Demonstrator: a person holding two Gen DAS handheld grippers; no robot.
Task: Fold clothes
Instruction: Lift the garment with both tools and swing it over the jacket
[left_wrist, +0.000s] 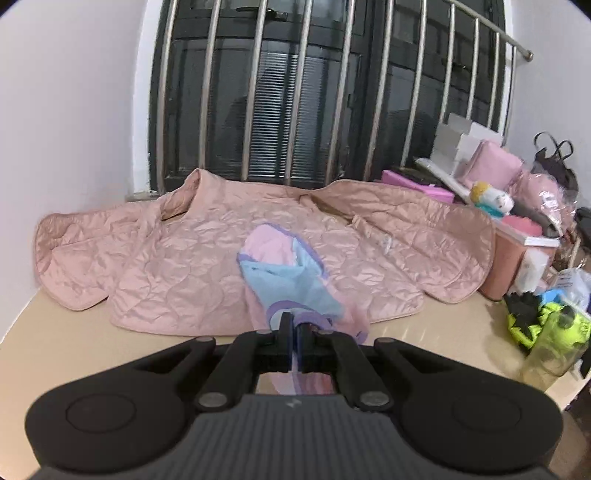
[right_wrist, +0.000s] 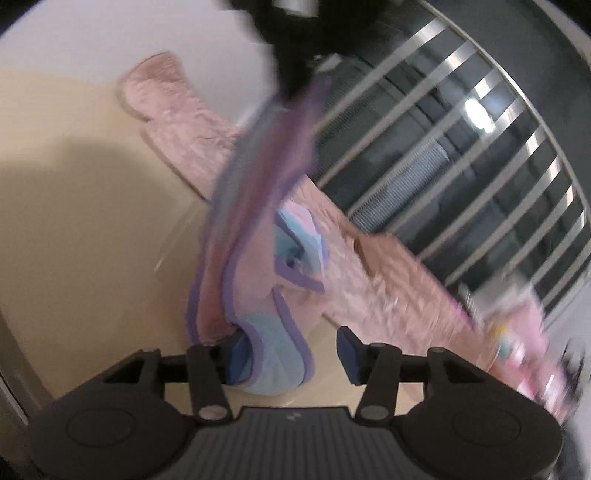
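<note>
So there are two garments on the beige desk. One is a big quilted pink jacket spread flat along the far edge, right under the barred window, sleeves out to both sides. The other is a small pink, blue and purple garment, lying partly on top of the jacket's middle and trailing off its near hem toward the front of the desk.

The left gripper is clamped tight on that small garment's near end, with fabric squeezed between the pads and no gap showing. The right gripper has its jaws spread about halfway. The cloth drapes against the left finger only, and the other pad stands clear of it, so it isn't pinching anything. That view is tilted and blurry, with the small garment stretched up to the dark shape of the other gripper at the top.

For room, the near strip of the desk and its left near corner are bare. The right edge is crowded: pink boxes, a stuffed doll, bags and a neon yellow-green item. The left edge runs along a white wall.
</note>
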